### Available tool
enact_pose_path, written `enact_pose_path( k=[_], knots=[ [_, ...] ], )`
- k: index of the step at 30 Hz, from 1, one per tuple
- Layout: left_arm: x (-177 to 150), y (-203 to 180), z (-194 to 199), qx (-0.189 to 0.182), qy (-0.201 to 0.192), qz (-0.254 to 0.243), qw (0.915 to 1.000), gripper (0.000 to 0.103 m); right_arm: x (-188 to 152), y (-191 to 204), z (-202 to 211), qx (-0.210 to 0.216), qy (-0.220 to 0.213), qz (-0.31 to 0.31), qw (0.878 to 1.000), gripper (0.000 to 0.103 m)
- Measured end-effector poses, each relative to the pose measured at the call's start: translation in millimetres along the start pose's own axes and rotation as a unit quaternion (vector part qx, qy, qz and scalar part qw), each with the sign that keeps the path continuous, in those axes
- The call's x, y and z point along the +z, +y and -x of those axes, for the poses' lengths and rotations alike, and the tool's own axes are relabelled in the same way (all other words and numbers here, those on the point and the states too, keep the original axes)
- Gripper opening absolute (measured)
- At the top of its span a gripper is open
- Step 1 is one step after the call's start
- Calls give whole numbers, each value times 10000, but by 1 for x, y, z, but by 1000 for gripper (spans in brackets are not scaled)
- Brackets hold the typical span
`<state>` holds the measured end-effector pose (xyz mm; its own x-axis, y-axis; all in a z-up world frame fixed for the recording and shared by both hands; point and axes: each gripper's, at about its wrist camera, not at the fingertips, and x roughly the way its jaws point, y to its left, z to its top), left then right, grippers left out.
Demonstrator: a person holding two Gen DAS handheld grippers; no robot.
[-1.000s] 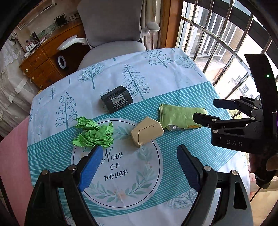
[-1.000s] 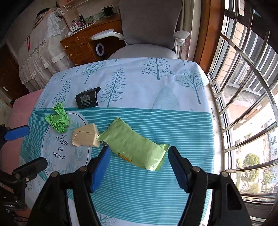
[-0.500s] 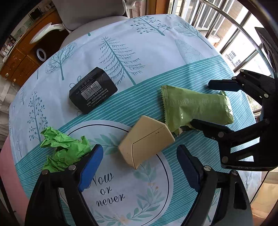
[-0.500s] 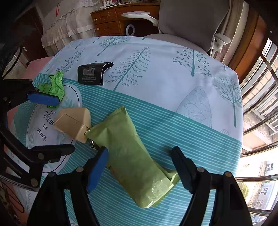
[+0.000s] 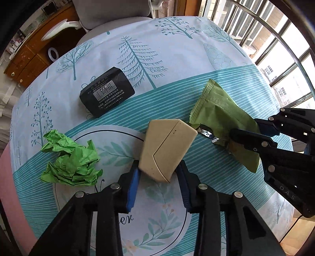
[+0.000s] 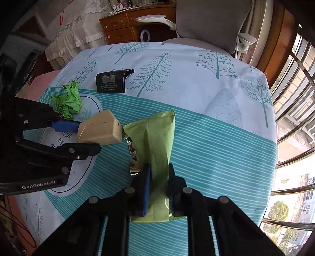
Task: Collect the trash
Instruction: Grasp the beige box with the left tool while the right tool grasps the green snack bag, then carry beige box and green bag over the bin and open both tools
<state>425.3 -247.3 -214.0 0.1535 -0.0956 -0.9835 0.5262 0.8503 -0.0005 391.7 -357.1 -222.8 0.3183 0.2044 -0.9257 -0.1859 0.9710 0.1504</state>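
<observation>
A beige cardboard box (image 5: 167, 145) lies on the tree-print tablecloth (image 5: 177, 49). My left gripper (image 5: 157, 167) points down at it, its jaws closing, and both blue pads press on the box's near corner. To the right a green snack wrapper (image 6: 155, 134) is pinched at its near end by my right gripper (image 6: 159, 169), whose jaws are also closing. The wrapper's torn silver edge touches the box. Crumpled green paper (image 5: 70, 159) and a black box (image 5: 107, 93) lie loose on the left.
A grey office chair (image 5: 110, 11) stands at the table's far side, with a wooden dresser (image 6: 126, 29) behind it. Metal window bars (image 5: 275, 39) run along the right. The pink table edge (image 5: 7, 177) shows at the left.
Both grippers came down and their wide-open jaws closed. The left one now grips the beige box and the right one pinches the green wrapper, which has crumpled between the pads.
</observation>
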Motion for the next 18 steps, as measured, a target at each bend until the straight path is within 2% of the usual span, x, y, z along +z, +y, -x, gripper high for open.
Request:
enact_pose_path(
  k=[8,14,18],
  knots=[
    [-43,2,35,10,-198,580,9981,34,-14,11,18,70,-42,-533,9985,13],
    [-83,4,74,89,-434,740,9963,33,-32,35,38,93,-39,-753,9971,13],
    [-121,3,95,122,-519,844,9950,33,-46,56,53,152,-45,-888,9959,13]
  ],
)
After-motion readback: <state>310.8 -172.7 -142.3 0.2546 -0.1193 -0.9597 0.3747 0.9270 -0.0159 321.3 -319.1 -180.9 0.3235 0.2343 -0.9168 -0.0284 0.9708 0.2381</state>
